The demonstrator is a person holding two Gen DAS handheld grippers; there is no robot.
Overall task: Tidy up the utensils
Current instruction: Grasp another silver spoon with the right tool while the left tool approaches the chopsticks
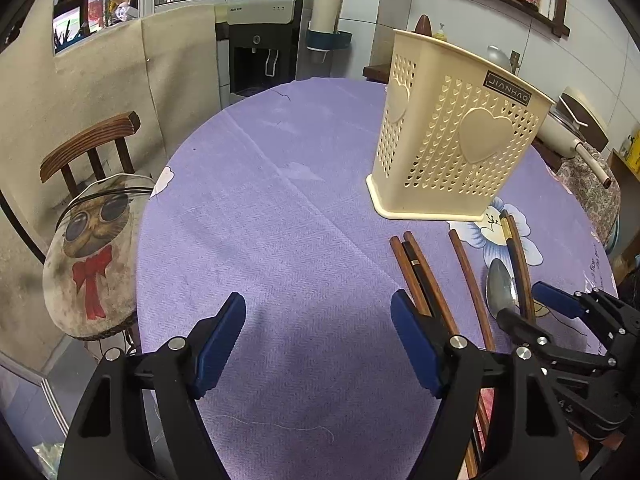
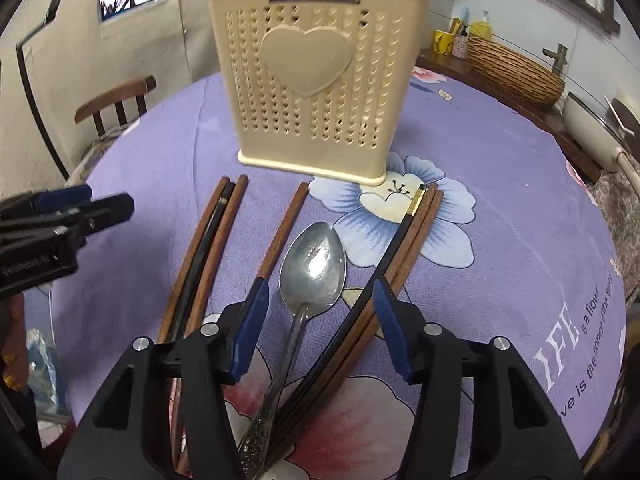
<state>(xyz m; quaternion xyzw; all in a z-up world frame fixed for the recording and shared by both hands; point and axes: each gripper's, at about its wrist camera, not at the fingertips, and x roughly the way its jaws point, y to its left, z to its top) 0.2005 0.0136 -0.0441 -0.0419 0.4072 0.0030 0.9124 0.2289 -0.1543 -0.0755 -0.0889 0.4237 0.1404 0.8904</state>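
Observation:
A cream perforated utensil holder (image 1: 452,136) (image 2: 316,80) with heart shapes stands upright on the purple tablecloth (image 1: 280,200). In front of it lie three chopsticks (image 2: 208,248) side by side, a single brown chopstick (image 2: 284,228), a metal spoon (image 2: 314,264) and another chopstick bundle (image 2: 408,236). My right gripper (image 2: 320,286) is open low over the spoon, whose neck lies between the fingers without touching the pads. To the left of the chopsticks (image 1: 416,268), my left gripper (image 1: 318,300) is open over bare cloth. The right gripper (image 1: 524,304) shows at the spoon (image 1: 500,290).
A wooden chair with a cat-print cushion (image 1: 92,240) stands at the table's left edge. A water dispenser (image 1: 260,48) is behind the table. A woven basket (image 2: 512,68) and a pale pan (image 2: 592,128) sit at the back right.

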